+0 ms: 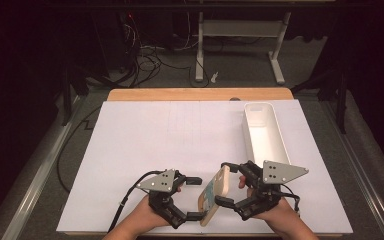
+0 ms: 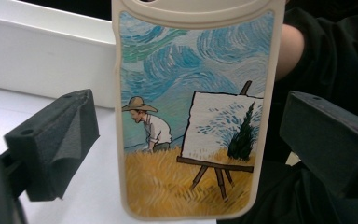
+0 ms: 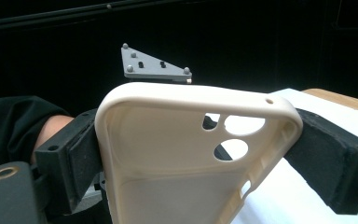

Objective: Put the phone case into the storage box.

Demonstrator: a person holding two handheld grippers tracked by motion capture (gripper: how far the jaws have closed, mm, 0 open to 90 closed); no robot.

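Note:
A cream phone case [image 1: 214, 195] with a painted back, a figure in a straw hat beside an easel in a yellow field, stands on edge near the table's front edge. My right gripper [image 1: 222, 183] is shut on it. In the right gripper view both pads press the case's [image 3: 168, 163] long sides, and its hollow inside with the camera holes faces me. My left gripper [image 1: 196, 199] stands open on the painted side. In the left gripper view the case [image 2: 191, 116] sits between the two jaws, with a gap to each one.
A long white bin [image 1: 265, 130] lies at the right of the white table cover [image 1: 155, 140], and its wall [image 2: 42, 60] shows behind the case. The left gripper's grey plate [image 3: 154, 65] rises beyond the case. Desk legs and cables lie on the floor past the table.

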